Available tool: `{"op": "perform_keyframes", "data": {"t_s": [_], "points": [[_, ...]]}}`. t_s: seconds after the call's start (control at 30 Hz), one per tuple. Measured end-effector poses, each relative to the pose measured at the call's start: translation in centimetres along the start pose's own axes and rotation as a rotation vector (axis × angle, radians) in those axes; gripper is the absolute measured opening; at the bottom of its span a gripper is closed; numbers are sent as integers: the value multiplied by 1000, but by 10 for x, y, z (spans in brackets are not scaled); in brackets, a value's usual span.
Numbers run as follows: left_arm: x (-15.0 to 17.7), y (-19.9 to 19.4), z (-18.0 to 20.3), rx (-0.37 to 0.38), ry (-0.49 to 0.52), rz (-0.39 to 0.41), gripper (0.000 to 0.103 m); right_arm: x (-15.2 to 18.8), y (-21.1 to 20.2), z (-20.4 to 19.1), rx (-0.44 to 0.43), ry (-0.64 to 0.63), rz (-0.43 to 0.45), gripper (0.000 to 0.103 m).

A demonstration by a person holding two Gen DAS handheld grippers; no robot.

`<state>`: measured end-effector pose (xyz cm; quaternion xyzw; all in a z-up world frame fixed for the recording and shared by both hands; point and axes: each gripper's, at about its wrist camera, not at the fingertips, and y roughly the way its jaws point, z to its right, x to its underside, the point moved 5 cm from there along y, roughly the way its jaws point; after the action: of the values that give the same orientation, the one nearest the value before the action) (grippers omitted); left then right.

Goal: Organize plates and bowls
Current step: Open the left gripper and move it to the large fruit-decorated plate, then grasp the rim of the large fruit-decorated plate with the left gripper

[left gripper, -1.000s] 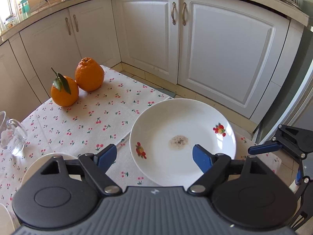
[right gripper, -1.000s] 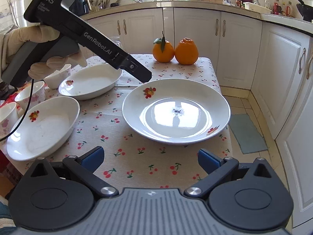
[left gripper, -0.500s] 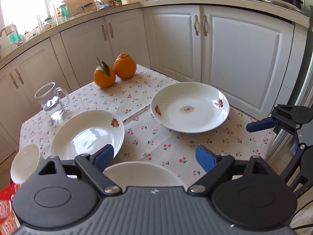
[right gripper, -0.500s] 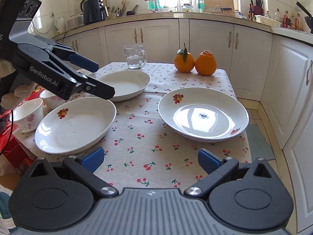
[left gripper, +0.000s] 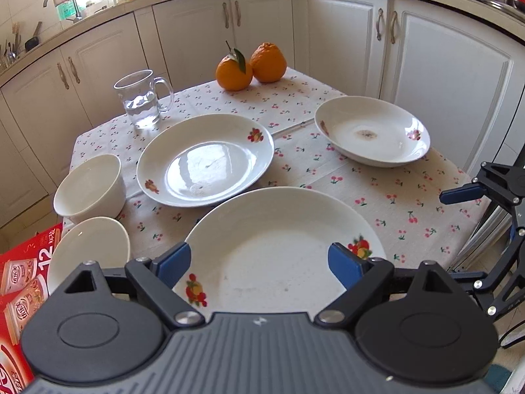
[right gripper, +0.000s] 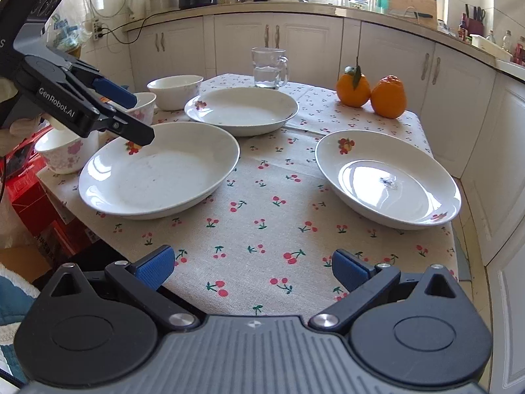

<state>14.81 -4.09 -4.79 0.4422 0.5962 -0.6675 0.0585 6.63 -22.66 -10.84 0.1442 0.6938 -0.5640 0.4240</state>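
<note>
The left gripper (left gripper: 260, 261), with jaws that have just been widening, is held empty above a glossy white round ceramic plate with fruit decals (left gripper: 282, 249). The right gripper (right gripper: 252, 269) is spread, empty, over matte cherry-print woven cloth (right gripper: 262, 229).

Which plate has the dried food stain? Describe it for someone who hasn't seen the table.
Find the two oranges at the far end of the cherry-print tablecloth. The stained plate is the one nearest the white cabinet doors, alone on that side. Unlike the other two plates, it has a brownish smear at its centre.
</note>
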Motion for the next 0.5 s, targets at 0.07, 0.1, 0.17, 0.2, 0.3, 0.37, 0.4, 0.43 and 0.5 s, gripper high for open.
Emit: {"op": "perform_keyframes", "data": {"t_s": [0.07, 0.1, 0.17, 0.2, 0.3, 0.37, 0.4, 0.43, 0.5], "points": [[3, 3, -7, -6, -3, -21, 91, 0, 4, -5, -19, -21, -13, 103], [4, 5, -11, -6, -9, -30, 91, 0, 6, -7, -28, -29, -17, 103], [6, 8, -16, -3, -20, -46, 91, -1, 11, -12, -40, -44, -34, 103], [7, 10, -20, 2, -29, -53, 91, -2, 15, -14, -42, -54, -43, 103], [8, 15, -29, 16, -53, -77, 91, -4, 23, -22, -65, -79, -58, 103], [8, 18, -34, 21, -57, -89, 91, -7, 28, -26, -81, -90, -61, 103], [8, 20, -36, 25, -57, -95, 91, -9, 31, -28, -91, -94, -64, 103], [8, 22, -38, 29, -56, -100, 91, -11, 34, -30, -99, -97, -64, 103], [8, 26, -40, 38, -52, -116, 91, -14, 39, -34, -112, -105, -65, 103]]}}
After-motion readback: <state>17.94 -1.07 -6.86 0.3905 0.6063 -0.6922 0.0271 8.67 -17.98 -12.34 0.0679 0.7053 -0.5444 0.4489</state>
